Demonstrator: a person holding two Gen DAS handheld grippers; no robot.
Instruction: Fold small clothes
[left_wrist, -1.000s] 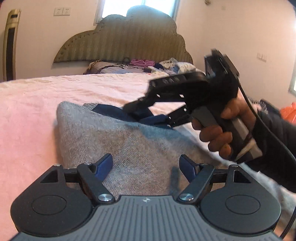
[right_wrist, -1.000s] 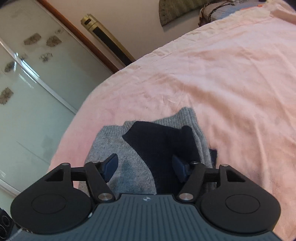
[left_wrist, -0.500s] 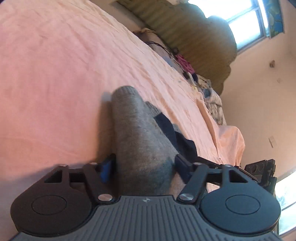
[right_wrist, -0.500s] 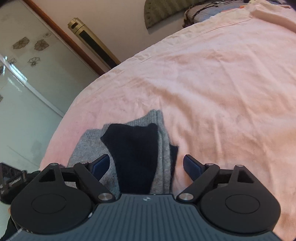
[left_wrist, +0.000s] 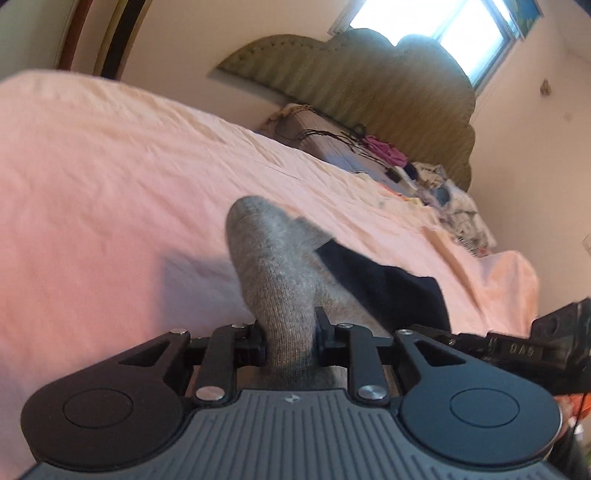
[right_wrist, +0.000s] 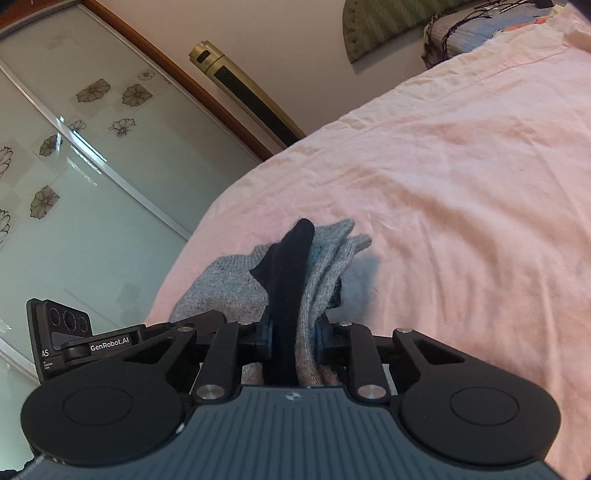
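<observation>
A small grey knit garment (left_wrist: 273, 266) with a dark navy part (left_wrist: 388, 291) lies bunched on the pink bed sheet (left_wrist: 110, 192). My left gripper (left_wrist: 290, 338) is shut on a grey fold of it. My right gripper (right_wrist: 293, 338) is shut on another edge, pinching the navy layer (right_wrist: 291, 266) and the grey layers (right_wrist: 328, 258) together. Each gripper shows at the edge of the other's view: the right gripper in the left wrist view (left_wrist: 524, 350), the left gripper in the right wrist view (right_wrist: 103, 343).
An olive padded headboard (left_wrist: 369, 85) stands at the far end of the bed, with a pillow, cables and loose clothes (left_wrist: 391, 162) below it. A glass sliding door with flower prints (right_wrist: 74, 155) and a gold-and-black column (right_wrist: 247, 96) stand beside the bed.
Both grippers were open around the garment half a second ago. Both have closed on its edges, bunching the cloth into upright folds.
</observation>
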